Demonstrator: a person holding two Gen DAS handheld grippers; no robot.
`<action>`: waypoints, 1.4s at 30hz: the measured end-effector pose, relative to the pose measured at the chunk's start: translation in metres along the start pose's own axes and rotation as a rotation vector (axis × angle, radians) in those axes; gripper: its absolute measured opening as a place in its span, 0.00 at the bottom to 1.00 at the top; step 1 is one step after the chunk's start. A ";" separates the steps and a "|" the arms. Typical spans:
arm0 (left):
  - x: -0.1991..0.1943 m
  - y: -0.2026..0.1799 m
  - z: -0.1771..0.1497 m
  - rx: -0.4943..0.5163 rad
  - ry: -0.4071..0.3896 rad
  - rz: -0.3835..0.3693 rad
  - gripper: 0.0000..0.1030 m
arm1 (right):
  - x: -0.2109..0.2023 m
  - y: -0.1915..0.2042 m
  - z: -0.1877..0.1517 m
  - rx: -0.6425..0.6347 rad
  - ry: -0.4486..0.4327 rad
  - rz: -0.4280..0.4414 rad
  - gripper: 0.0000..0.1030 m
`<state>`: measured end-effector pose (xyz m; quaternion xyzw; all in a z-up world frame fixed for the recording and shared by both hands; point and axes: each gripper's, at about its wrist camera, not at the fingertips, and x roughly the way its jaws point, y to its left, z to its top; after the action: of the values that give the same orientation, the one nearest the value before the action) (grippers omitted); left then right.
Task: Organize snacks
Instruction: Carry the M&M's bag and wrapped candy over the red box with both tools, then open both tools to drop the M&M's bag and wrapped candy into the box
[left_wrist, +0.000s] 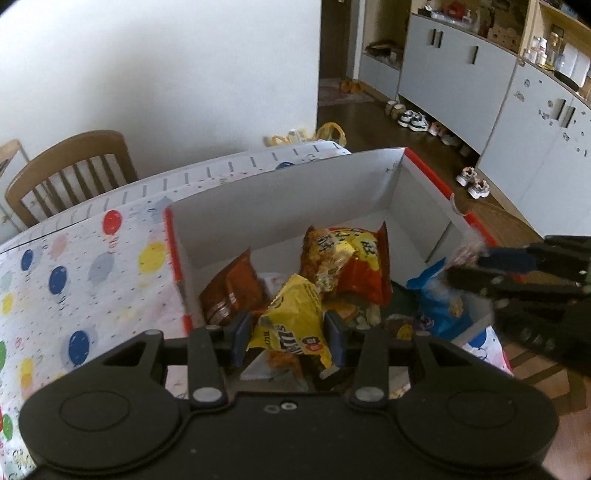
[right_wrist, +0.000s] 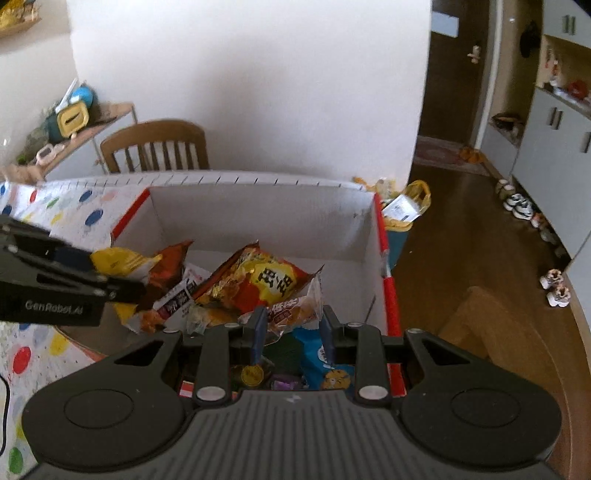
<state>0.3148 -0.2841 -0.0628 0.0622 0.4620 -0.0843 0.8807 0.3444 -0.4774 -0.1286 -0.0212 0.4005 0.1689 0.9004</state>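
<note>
Nearest my left camera is the left claw (left_wrist: 288, 338), its fingers closed on a crinkled yellow M&M's candy bag (left_wrist: 291, 325) held over the near edge of the box. From the right camera I see the right claw (right_wrist: 291, 328) with a clear-wrapped pastry packet (right_wrist: 295, 312) between its fingers; they seem to pinch it, though I cannot be sure the grip is firm.

Both hang above the big white cardboard box with red trim (left_wrist: 280, 192), which sits at the right end of the tabletop (left_wrist: 74, 266) with its balloon-print cloth. The box reaches to the tabletop's right edge.

Inside, I count a large orange-and-yellow crisp bag (left_wrist: 347, 262) against the middle, a brown foil biscuit pack (left_wrist: 231, 291) by the left wall, and a blue plastic snack bag (right_wrist: 325, 354) in the near right corner. Smaller things lie under them: a gold foil coin (right_wrist: 252, 374) and something purple I cannot identify.

I judge the job well along: most snacks are already in the box, and no loose snacks show on the visible cloth. What remains is releasing these two packets, and perhaps tidying the heap, which lies jumbled.
</note>
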 end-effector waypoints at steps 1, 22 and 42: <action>0.004 -0.001 0.002 0.004 0.005 -0.002 0.39 | 0.004 0.001 0.000 -0.006 0.010 0.007 0.29; 0.058 -0.029 0.008 0.103 0.108 0.001 0.40 | 0.049 -0.005 -0.003 -0.006 0.149 0.065 0.29; 0.049 -0.030 0.003 0.127 0.080 0.013 0.63 | 0.037 -0.015 -0.009 0.040 0.148 0.088 0.29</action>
<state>0.3384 -0.3186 -0.1030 0.1242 0.4903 -0.1048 0.8563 0.3656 -0.4826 -0.1635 0.0021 0.4699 0.1982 0.8602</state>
